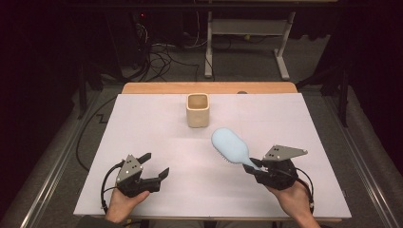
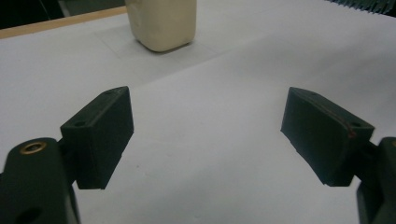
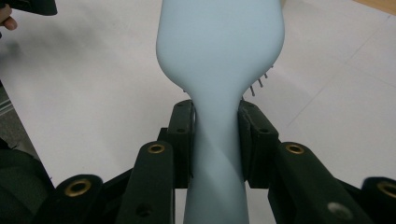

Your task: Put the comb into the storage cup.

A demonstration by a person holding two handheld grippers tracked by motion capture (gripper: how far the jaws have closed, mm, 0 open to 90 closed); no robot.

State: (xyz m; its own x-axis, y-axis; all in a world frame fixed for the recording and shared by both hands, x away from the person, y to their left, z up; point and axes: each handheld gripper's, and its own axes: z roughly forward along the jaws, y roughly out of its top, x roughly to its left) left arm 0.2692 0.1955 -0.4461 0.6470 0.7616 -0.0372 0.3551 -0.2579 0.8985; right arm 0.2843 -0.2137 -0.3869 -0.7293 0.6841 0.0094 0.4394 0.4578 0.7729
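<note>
- High view: the counter, covered in white, spans the middle of the frame, with a cream cup standing upright near its far edge, upper centre.
- Right of centre, the pale blue hairbrush is carried bristles down, its head pointing toward the upper left of the frame and well short of the cup.
- At lower right, the right tool is clamped on the brush handle; in the right gripper view both jaws press the narrow neck just below the head.
- At lower left, the left tool stands wide apart and holds nothing; in the left gripper view the cup sits at the upper edge of the frame.
- Risk, as a judgement: the grip lies on a smooth, tapering handle with the heavy head far out, so the brush could pivot or slip.
- A tilted head might then catch the cup's rim and tip it over.
</note>
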